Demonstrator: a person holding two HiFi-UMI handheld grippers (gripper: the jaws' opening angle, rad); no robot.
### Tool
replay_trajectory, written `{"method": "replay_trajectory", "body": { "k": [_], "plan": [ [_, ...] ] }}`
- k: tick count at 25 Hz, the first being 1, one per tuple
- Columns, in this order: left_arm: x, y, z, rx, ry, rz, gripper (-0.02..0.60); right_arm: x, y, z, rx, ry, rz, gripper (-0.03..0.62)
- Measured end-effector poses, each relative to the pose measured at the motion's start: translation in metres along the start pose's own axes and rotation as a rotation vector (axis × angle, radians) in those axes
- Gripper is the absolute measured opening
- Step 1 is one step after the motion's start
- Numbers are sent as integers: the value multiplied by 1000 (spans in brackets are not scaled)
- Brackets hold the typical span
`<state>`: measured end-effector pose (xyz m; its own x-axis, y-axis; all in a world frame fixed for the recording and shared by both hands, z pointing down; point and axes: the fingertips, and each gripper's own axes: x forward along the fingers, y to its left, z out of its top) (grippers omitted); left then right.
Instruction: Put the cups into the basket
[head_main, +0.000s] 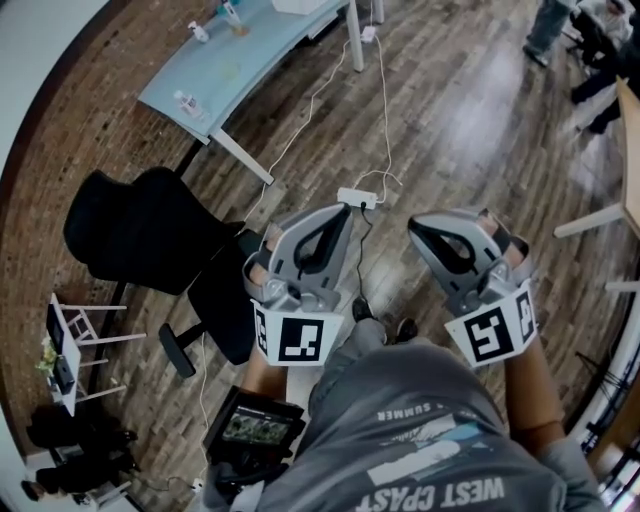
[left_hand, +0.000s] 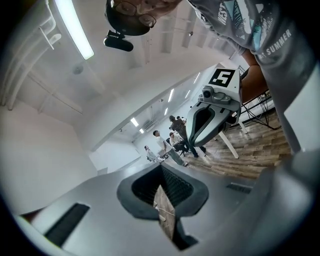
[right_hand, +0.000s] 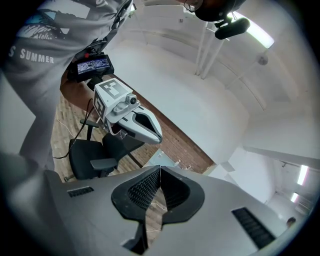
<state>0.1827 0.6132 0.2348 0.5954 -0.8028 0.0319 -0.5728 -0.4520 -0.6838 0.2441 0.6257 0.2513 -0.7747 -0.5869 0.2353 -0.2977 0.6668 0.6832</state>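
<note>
No cup and no basket shows in any view. In the head view my left gripper (head_main: 342, 212) and right gripper (head_main: 420, 228) are held side by side in front of the person's grey shirt, above a wooden floor. In the left gripper view my jaws (left_hand: 161, 169) meet at their tips with nothing between them, and the right gripper (left_hand: 212, 115) hangs ahead of them. The right gripper view shows the same: my right gripper (right_hand: 159, 171) has its tips together and holds nothing, with the left gripper (right_hand: 134, 120) across from it.
A black office chair (head_main: 150, 235) stands at the left and a pale blue table (head_main: 245, 55) with small bottles behind it. A white power strip (head_main: 357, 197) with cables lies on the floor. A screen device (head_main: 255, 425) sits near my waist. Several people (left_hand: 170, 142) stand far off.
</note>
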Motion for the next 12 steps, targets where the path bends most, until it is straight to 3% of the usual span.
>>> {"method": "replay_trajectory", "body": {
  "k": [12],
  "plan": [
    [26,55,-43,5,-67,-28,-2,64,-30,1,1,43,-55,14]
  ]
}}
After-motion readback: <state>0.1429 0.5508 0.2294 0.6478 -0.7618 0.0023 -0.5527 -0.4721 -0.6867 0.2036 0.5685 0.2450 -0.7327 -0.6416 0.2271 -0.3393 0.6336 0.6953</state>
